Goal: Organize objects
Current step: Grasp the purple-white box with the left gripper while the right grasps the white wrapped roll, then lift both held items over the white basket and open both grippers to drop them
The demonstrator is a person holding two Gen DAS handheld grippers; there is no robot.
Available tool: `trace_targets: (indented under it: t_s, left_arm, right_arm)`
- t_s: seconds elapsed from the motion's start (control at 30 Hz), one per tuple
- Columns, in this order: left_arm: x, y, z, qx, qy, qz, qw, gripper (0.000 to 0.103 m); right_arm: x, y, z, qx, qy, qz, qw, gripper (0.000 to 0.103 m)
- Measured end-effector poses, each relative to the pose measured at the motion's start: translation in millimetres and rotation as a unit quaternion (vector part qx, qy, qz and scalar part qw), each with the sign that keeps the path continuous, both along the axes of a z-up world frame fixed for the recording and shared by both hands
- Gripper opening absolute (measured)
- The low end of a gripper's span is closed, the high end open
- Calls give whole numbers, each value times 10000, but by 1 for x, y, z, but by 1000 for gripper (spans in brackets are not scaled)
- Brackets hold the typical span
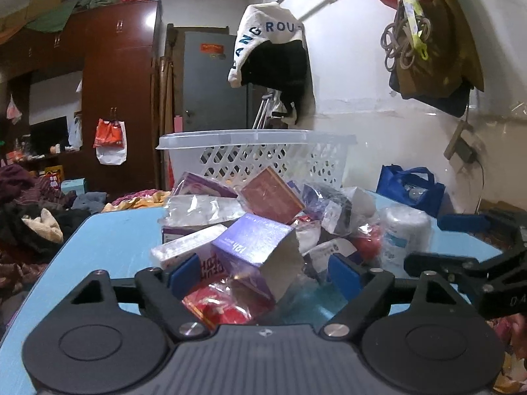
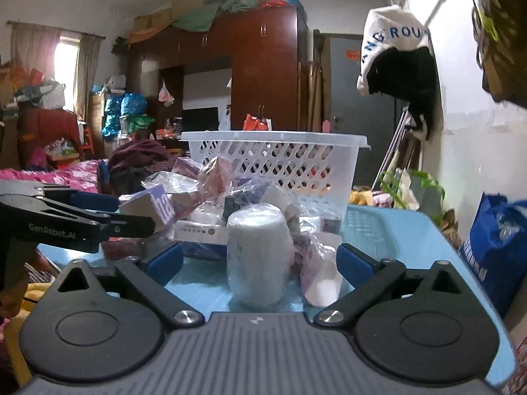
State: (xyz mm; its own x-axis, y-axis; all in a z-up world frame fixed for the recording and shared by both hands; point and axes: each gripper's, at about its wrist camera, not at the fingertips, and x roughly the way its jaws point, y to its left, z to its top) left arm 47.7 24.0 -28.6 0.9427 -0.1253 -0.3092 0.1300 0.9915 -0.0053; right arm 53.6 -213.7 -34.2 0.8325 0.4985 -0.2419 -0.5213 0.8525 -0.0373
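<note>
— Starting big: how much table (image 1: pixel 108 240) is bare?

— Left side and near edge. The basket (image 1: pixel 257 158) stands at the far edge, the pile (image 1: pixel 263 217) just before it.

— Grippers?

— Left gripper (image 1: pixel 263 271) apart, purple box (image 1: pixel 253 243) between its fingers, untouched. Right gripper (image 2: pixel 260 260) apart around the white jar (image 2: pixel 255 256).

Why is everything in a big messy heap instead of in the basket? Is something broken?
Nothing looks broken. The boxes and plastic-wrapped packets lie jumbled and tilted on the blue table, in front of the white basket. One purple box leans at an angle.
</note>
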Motion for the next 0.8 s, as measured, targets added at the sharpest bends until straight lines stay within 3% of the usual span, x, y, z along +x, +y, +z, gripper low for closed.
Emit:
trace_targets:
  t_s: [0.13, 0.2, 0.27, 0.43, 0.8]
  left_arm:
    - [9, 3, -2, -79, 46, -84, 9999, 84]
    - [13, 2, -4, -82, 123, -126, 9998, 80]
    - [15, 2, -5, -74, 129, -109, 9998, 66]
    - [11, 5, -3, -92, -18, -66, 9999, 65]
    - [8, 13, 11, -155, -304, -74, 9994, 65]
  right_arm:
    - [5, 5, 2, -1, -86, 52, 9999, 88]
    - [7, 8, 1, -45, -64, 80, 9999, 77]
    - [11, 10, -1, -73, 30, 136, 9999, 70]
    - [19, 9, -6, -55, 206, 149, 9997, 52]
    - [12, -6, 9, 337, 135, 236, 9991, 49]
